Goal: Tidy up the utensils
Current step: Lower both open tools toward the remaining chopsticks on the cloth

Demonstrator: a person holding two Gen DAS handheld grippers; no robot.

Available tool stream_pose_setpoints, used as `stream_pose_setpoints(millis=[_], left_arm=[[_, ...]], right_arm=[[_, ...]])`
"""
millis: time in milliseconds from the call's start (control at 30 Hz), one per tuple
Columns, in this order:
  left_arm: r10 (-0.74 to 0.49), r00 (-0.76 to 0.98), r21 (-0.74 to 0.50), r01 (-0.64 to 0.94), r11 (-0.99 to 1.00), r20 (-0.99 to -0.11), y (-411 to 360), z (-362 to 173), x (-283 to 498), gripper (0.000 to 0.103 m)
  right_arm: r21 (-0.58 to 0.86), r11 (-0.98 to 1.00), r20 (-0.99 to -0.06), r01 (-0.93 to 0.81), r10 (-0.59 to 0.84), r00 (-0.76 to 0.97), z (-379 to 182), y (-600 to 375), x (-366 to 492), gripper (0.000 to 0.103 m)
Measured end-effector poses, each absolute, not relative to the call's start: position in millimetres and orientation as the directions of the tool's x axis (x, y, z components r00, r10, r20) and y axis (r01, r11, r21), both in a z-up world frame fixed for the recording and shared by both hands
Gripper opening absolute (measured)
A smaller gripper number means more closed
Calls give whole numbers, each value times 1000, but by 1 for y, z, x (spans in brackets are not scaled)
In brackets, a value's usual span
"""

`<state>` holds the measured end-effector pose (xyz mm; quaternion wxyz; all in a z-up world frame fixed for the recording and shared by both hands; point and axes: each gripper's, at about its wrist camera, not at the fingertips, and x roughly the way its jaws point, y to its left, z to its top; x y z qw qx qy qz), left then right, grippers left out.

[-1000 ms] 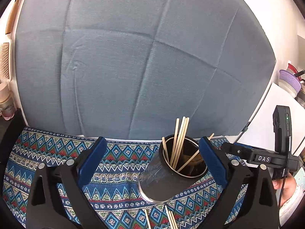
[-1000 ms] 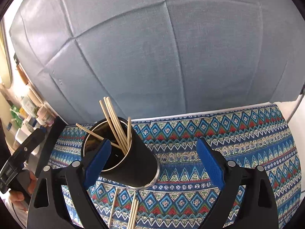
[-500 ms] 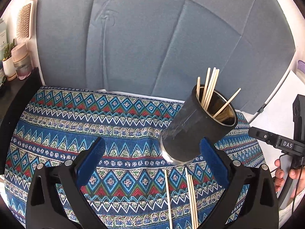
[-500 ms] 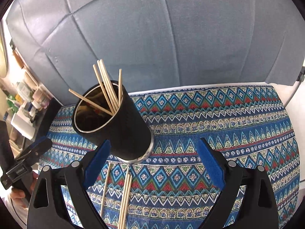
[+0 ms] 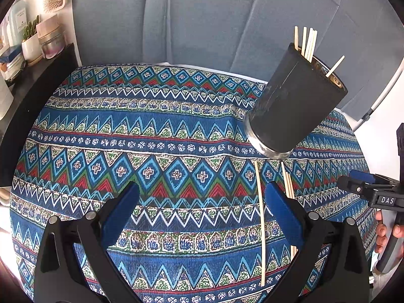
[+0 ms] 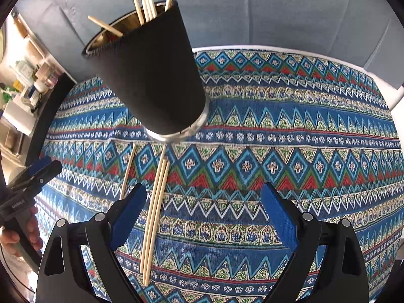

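Note:
A black cylindrical holder point(image 5: 295, 103) with a metal base stands on the patterned cloth and holds several wooden chopsticks point(image 5: 309, 43). The holder point(image 6: 151, 75) fills the upper left of the right wrist view. Loose chopsticks lie flat on the cloth in front of it: a single one point(image 5: 260, 222) and a small bundle point(image 6: 155, 217). My left gripper point(image 5: 202, 210) hangs open above the cloth, left of the single chopstick. My right gripper point(image 6: 203, 212) is open too, its left finger point(image 6: 128, 214) beside the bundle. Neither holds anything.
The blue, red and green patterned cloth point(image 5: 151, 151) covers the table, with a grey fabric backdrop point(image 5: 202, 17) behind. A dark shelf at the left carries jars and a small plant point(image 5: 32, 43). The other gripper and a hand point(image 5: 383, 227) show at the right edge.
Both grippers have pulled back and tilted downward, so the holder sits higher in view and more of the cloth and the loose chopsticks shows. Both stay open.

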<state>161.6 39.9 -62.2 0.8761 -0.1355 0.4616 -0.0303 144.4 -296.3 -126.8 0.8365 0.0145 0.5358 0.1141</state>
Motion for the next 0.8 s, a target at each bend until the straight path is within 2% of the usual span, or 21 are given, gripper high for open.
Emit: stream_pose_setpoints(millis=[333,700,800], left_arm=[[-159,525,-252,-109,962,-836,43,-71,153,97],[-204,443,-267,-84,960,-873,13,-89,148,97],[-208,439,-269,-81,960,-874,10,-90,147,97]], right_arm=[[142,970,-921,-196,202,333,-155,-285,126,87],[61,980,-944,-191,119,307,-184,-266,116,87],[80,982,-949,-171,127,287,-191,-260,115,87]])
